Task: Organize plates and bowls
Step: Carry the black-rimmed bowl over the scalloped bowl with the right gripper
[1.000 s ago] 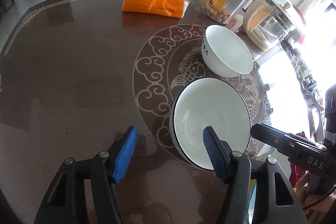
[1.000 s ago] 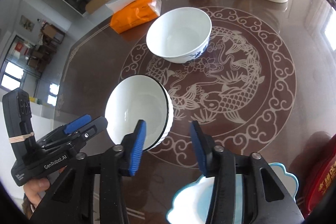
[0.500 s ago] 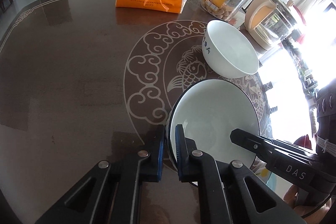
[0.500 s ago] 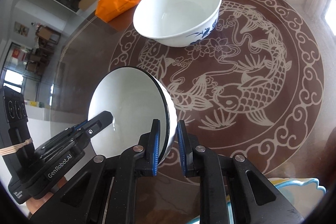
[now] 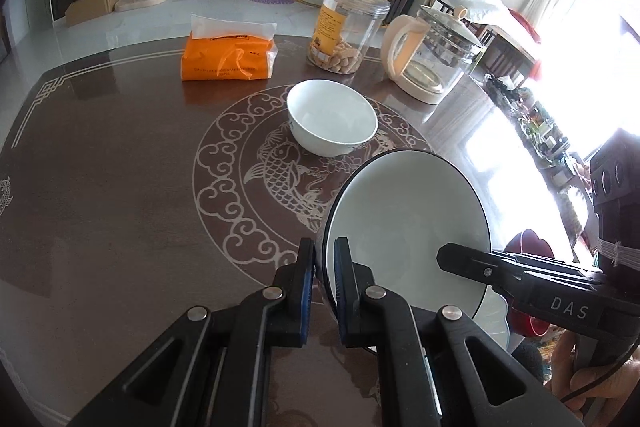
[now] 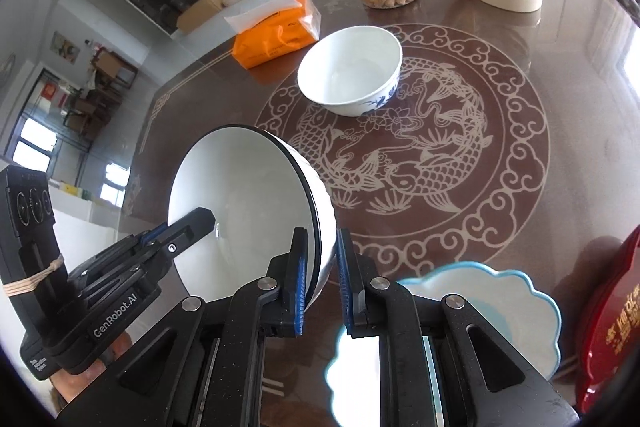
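The black-rimmed white ceramic bowl is empty and hangs tilted above the brown patterned table. The left gripper and right gripper each pinch opposite sides of its rim, jaws nearly shut. Judgement: keep both grips level and move together to prevent slipping. Beyond it stands the empty white blue-patterned bowl; nearer the person lies an empty blue-edged cloud-shaped plate.

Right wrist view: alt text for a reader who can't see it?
The right tool clamps the rim of a black-rimmed white bowl, with the left tool gripping its opposite rim. A blue-patterned white bowl sits beyond on the brown table; a cloud-shaped blue-edged plate lies below.
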`<state>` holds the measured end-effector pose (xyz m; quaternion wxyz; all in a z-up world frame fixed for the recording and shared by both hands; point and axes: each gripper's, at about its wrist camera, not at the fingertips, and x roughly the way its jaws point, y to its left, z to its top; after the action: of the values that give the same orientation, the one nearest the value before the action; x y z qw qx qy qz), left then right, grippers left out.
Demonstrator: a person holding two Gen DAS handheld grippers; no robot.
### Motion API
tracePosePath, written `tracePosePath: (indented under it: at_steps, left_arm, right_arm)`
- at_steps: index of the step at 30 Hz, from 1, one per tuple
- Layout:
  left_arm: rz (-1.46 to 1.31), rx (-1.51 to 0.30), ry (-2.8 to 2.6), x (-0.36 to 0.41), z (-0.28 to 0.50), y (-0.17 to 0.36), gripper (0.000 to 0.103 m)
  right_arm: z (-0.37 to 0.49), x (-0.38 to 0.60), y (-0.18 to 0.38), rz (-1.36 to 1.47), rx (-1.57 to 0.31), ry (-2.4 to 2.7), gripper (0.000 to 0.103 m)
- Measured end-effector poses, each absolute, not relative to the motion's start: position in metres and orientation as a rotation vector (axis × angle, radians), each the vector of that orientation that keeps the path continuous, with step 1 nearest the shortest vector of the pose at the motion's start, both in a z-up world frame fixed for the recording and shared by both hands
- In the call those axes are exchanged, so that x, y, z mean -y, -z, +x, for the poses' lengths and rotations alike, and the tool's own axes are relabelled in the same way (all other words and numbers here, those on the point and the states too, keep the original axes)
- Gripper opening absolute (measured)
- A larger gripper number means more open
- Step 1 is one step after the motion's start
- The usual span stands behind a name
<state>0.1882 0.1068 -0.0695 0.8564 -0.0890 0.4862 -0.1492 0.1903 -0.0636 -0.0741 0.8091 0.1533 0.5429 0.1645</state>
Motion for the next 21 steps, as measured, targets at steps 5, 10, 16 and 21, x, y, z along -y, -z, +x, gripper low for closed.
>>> tracePosePath:
  at_steps: [5,10,16,21]
  left_arm:
    - [-0.168,-1.032,0.376,-0.067,0.161,0.076,0.009]
    - [-0.134,-1.067,0.424,-0.032,0.139,0.089,0.009]
    - [-0.101,-1.111,0.428,-0.007,0.131,0.116,0.009]
    - [-0.089,-1.136,0.418,-0.001,0.13,0.127,0.009]
  right_arm:
    - [0.156,0.1,0.077,0.352,-1.173,-0.303,0.017]
    - [0.124,0.135,0.089,0.377,-1.195,-0.246,0.017]
    - [0.107,0.161,0.113,0.416,-1.222,-0.195,0.017]
    - [0.105,0.169,0.126,0.435,-1.234,-0.188,0.017]
